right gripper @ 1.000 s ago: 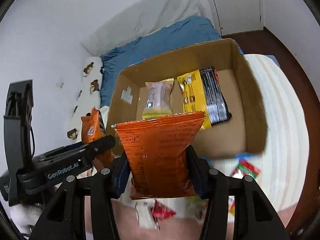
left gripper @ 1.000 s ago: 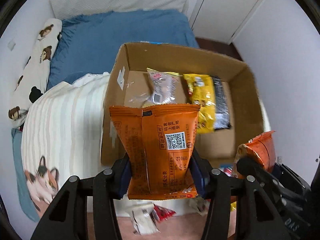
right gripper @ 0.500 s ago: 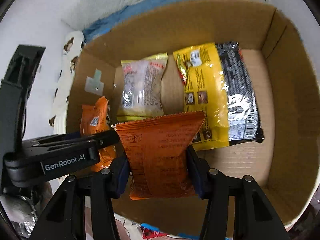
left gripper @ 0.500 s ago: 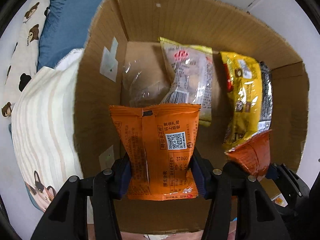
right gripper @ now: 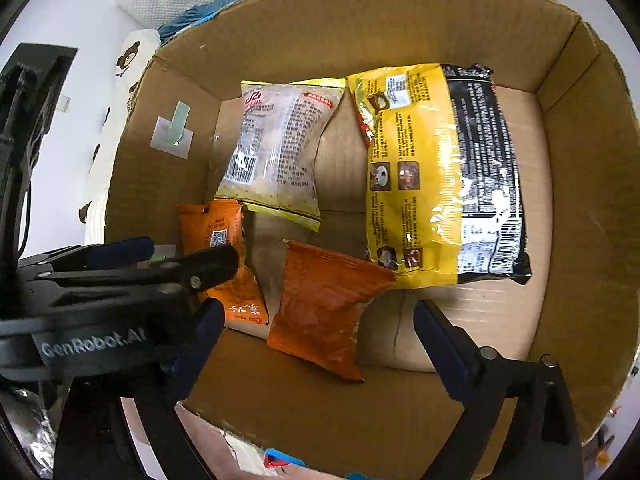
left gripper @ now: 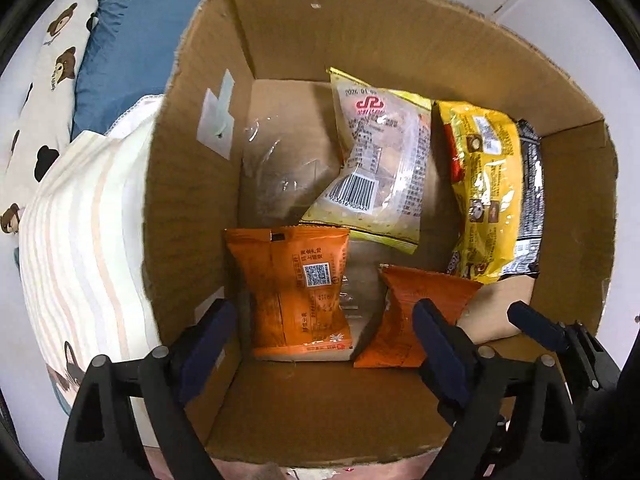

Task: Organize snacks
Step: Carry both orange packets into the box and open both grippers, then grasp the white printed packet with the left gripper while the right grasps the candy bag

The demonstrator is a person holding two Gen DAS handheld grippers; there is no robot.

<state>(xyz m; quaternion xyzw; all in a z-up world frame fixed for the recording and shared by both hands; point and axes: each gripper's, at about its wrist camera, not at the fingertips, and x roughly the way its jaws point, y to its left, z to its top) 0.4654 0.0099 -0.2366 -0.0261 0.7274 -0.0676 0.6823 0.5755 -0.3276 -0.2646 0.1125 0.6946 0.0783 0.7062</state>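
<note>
Cardboard box (left gripper: 192, 184): two orange snack packets (left gripper: 298, 292) (right gripper: 324, 304) lying inside, left gripper (left gripper: 320, 344) and right gripper (right gripper: 316, 344) both spread wide, empty; withdrawing fingers risk snagging packets.

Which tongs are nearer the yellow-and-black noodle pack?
Right. The right tongs open just short of the yellow-and-black noodle pack; the left tongs sit across the cardboard box, by the QR-code orange packet.

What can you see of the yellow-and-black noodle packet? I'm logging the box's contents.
The yellow-and-black noodle packet is glossy, crinkled plastic, yellow on one side and black on the other, with small food pictures, print and a barcode. It looks sealed and lies flat on the cardboard box floor, its near corner touching an orange snack packet.
</note>
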